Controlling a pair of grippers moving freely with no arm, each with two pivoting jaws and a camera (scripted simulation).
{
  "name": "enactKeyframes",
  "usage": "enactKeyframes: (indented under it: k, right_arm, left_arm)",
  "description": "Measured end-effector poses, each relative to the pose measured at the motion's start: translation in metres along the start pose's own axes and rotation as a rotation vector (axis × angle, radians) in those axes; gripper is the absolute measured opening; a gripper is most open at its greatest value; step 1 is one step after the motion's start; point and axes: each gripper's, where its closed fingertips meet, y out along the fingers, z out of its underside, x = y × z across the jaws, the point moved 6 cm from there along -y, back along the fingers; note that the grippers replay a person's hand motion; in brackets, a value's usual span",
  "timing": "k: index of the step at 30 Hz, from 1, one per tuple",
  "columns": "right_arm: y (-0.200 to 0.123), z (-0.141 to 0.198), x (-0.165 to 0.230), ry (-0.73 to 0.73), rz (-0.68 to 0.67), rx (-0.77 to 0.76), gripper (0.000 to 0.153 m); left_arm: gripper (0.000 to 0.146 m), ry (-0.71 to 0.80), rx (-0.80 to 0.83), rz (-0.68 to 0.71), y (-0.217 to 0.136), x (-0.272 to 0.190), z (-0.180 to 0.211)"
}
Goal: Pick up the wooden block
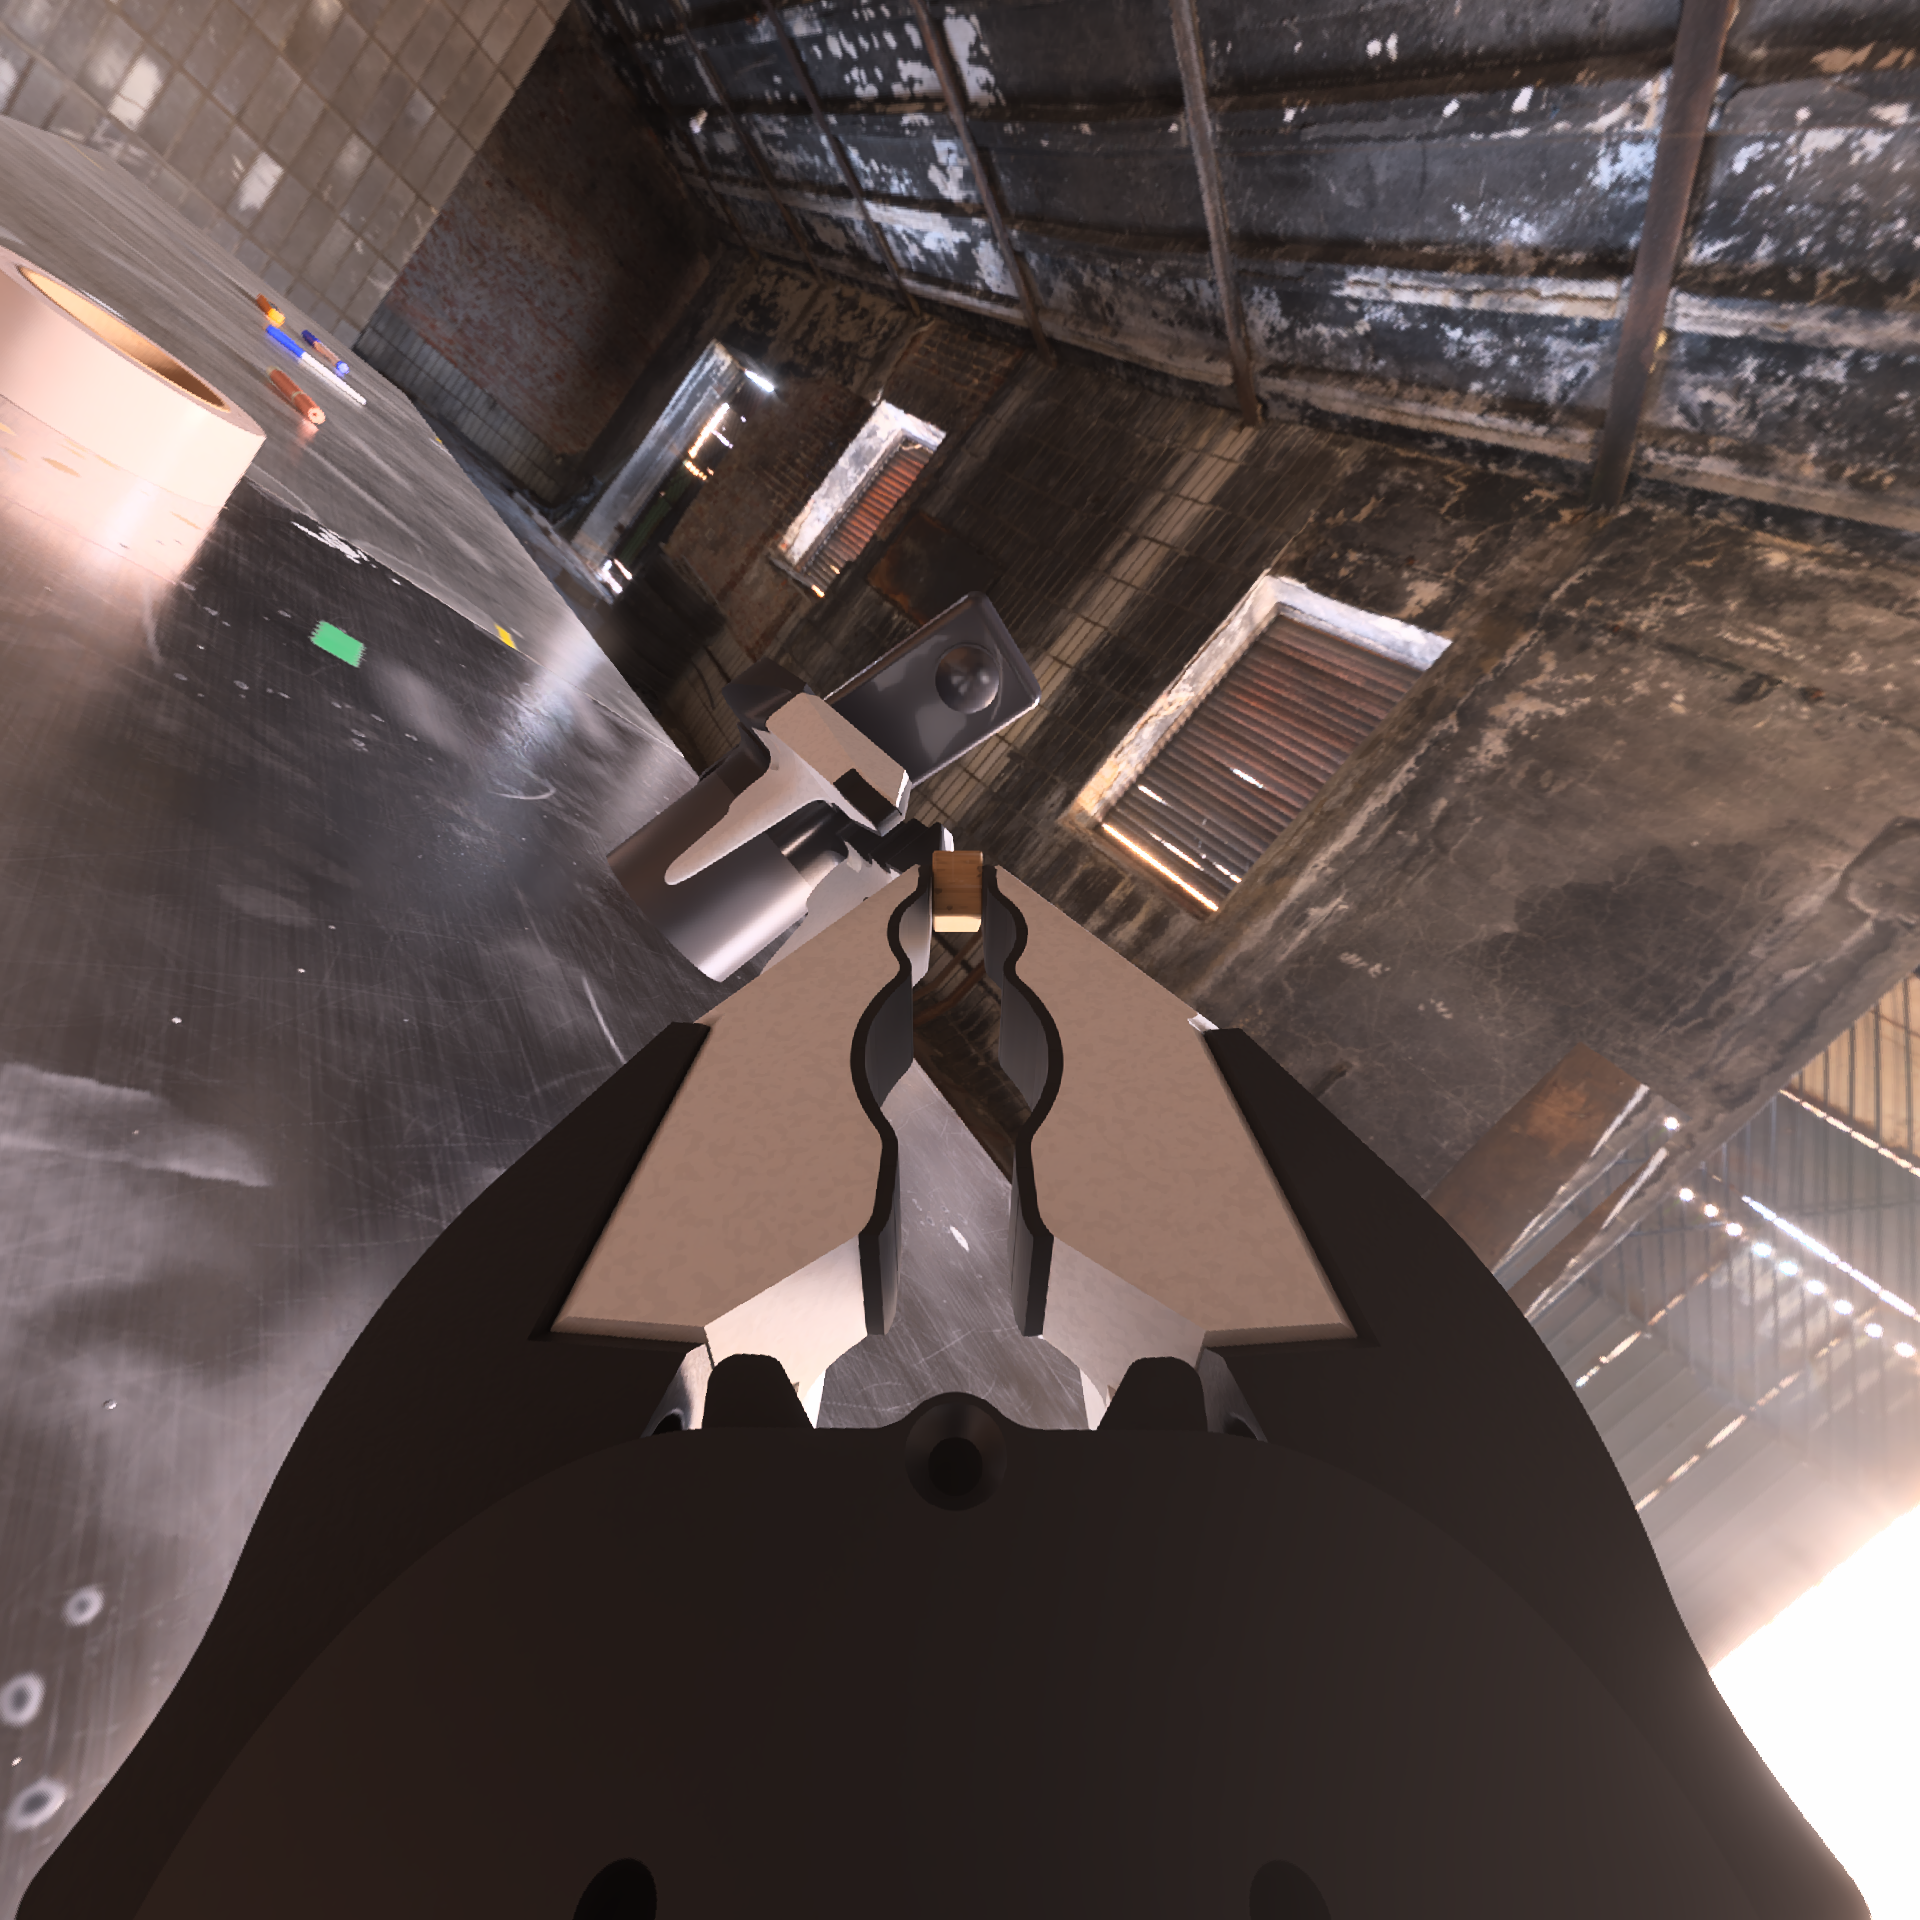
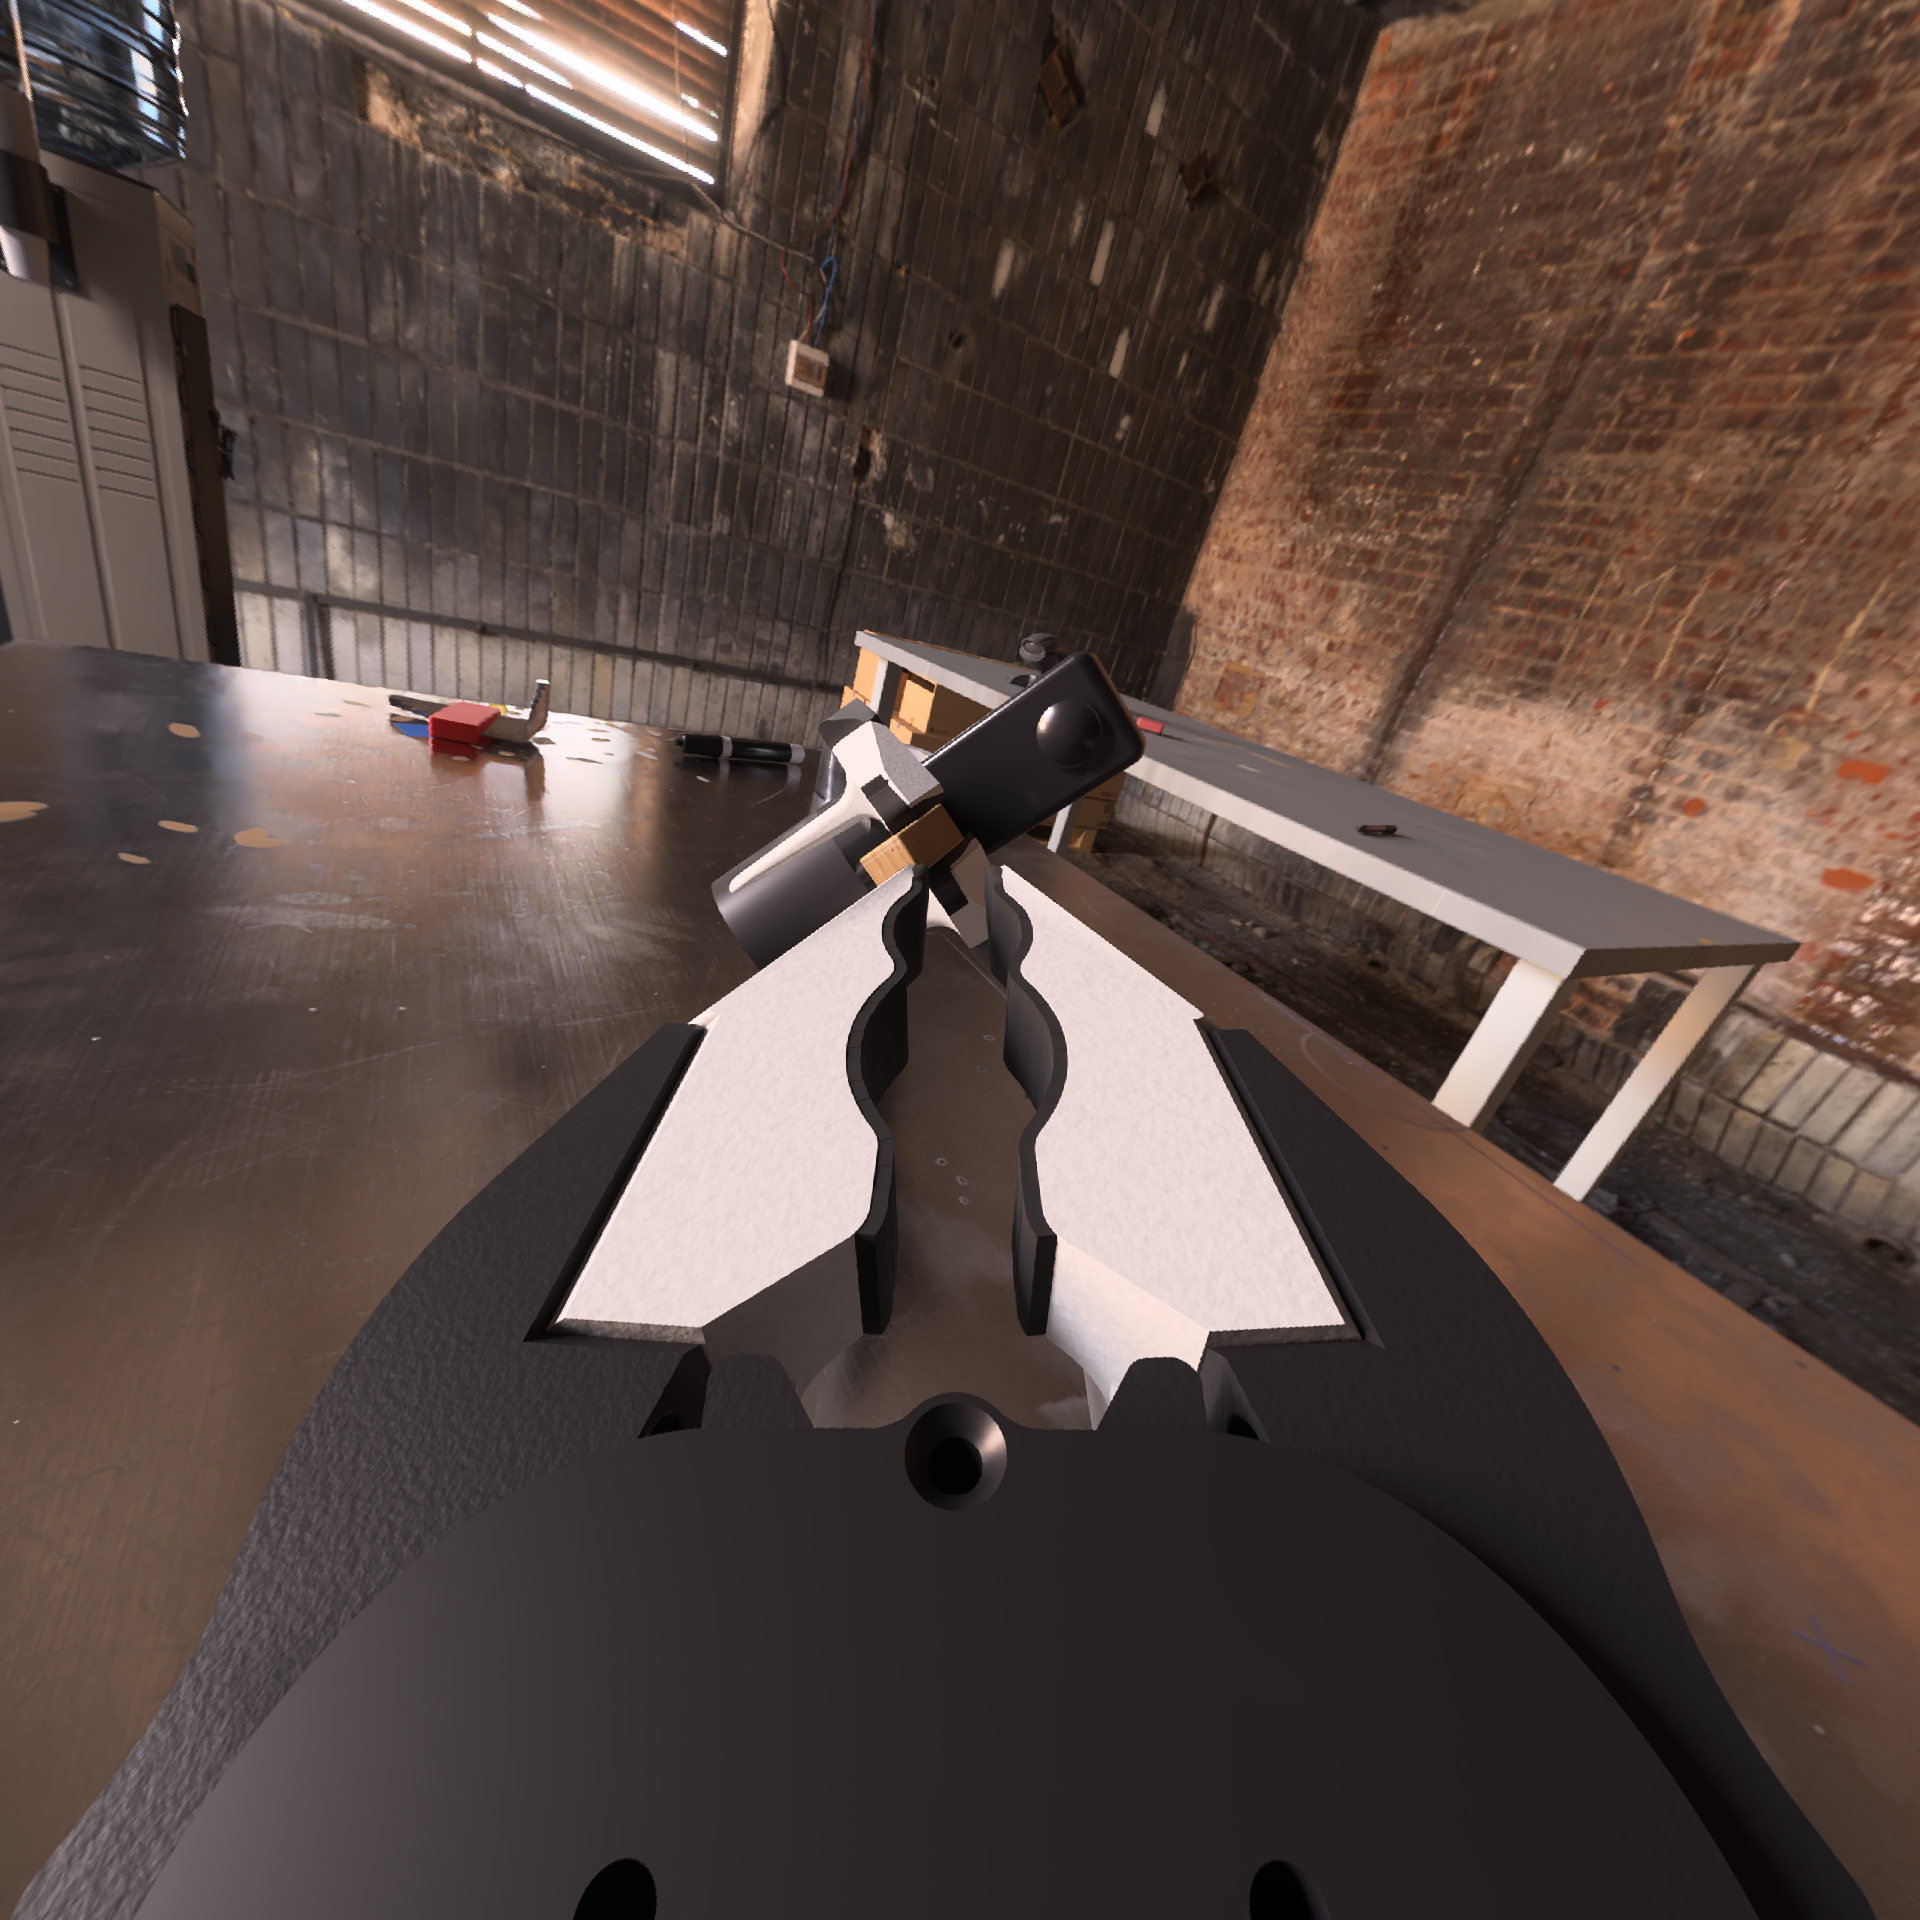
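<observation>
The wooden block (image 1: 957, 891) is a small tan piece pinched between the fingertips of my left gripper (image 1: 957, 909), which is shut on it and holds it up off the dark metal table (image 1: 260, 935). In the right wrist view the block (image 2: 909, 847) shows lengthwise in the left gripper, which is tilted and just beyond my right gripper (image 2: 954, 888). The right gripper's jaws stand a narrow gap apart with nothing between them, and the block lies just past its left fingertip. The right gripper's body also shows in the left wrist view (image 1: 821, 800), close behind the block.
A large roll of tape (image 1: 114, 416), pens (image 1: 307, 364) and a green chip (image 1: 338, 642) lie on the table's far side. A red box (image 2: 462, 722), a metal tool (image 2: 535, 712) and a black marker (image 2: 738, 748) lie at the back. A white table (image 2: 1351, 842) stands beyond the edge.
</observation>
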Motion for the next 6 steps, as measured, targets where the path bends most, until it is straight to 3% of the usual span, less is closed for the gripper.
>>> enactKeyframes:
  k: [6]
  right_arm:
    - [-0.0007,0.0034,-0.0007,0.062,-0.048,-0.008,0.011]
  left_arm:
    - [0.009,0.003,0.004,0.008,-0.0003,0.0016,0.0035]
